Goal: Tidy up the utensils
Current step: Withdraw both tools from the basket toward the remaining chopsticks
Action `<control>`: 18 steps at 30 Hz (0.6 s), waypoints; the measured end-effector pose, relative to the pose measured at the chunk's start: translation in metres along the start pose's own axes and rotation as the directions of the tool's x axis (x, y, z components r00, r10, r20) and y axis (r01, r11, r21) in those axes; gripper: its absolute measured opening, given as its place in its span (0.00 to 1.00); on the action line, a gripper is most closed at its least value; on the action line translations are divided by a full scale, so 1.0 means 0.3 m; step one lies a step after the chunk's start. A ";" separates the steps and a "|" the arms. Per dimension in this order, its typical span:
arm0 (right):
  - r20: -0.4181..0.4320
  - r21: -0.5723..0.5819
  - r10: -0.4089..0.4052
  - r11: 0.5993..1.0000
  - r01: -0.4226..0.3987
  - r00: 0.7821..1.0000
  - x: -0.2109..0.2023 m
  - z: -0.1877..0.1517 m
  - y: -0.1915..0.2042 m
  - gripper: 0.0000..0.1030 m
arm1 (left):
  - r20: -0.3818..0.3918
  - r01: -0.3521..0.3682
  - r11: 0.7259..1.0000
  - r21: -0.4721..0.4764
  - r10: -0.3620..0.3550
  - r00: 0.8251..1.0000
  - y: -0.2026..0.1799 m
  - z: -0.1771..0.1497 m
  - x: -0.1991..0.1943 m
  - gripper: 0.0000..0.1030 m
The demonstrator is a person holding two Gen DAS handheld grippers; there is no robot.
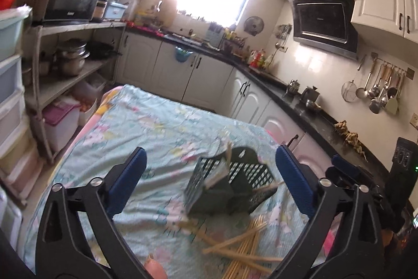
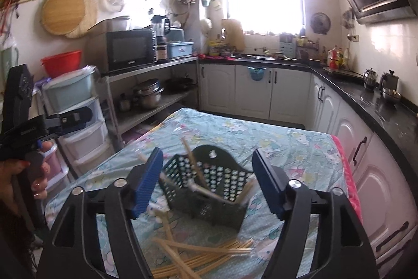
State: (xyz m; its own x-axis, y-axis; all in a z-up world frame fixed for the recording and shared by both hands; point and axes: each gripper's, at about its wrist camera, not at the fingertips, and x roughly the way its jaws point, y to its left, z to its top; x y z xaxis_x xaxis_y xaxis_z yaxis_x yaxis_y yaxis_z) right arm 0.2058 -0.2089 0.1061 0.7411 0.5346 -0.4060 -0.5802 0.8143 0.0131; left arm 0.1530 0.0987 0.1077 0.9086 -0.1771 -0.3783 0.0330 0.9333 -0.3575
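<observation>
A dark green perforated utensil basket stands on a table under a pale floral cloth. A few wooden chopsticks lean in it at angles. Several loose chopsticks lie in a heap on the cloth in front of it. My left gripper is open above the near side of the basket, with nothing between its blue pads. My right gripper is also open, its pads either side of the basket without touching it. A hand holds the left gripper at the left edge of the right wrist view.
A black countertop over white cabinets runs along the right and far walls. On the left stand a shelf rack with pots, a microwave and plastic drawers. Ladles hang on the right wall.
</observation>
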 end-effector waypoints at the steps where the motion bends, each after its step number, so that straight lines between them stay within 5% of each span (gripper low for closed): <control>1: -0.008 -0.002 0.015 1.000 -0.015 1.000 0.001 -0.009 0.016 0.69 | -0.003 -0.007 1.000 -0.004 0.007 1.000 0.010 -0.012 -0.007 0.89; 18: -0.161 -0.105 0.084 0.989 -0.101 0.983 0.082 -0.171 0.184 0.70 | -0.116 -0.055 0.997 -0.049 0.049 0.992 0.113 -0.193 0.004 0.90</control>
State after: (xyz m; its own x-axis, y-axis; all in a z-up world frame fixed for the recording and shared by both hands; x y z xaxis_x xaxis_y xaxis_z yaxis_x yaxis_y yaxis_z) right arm 0.1747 -0.1622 0.0500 0.6261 0.5575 -0.5451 -0.6846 0.7277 -0.0421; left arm 0.1311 0.1122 0.0457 0.8547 -0.1661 -0.4918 -0.0376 0.9251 -0.3779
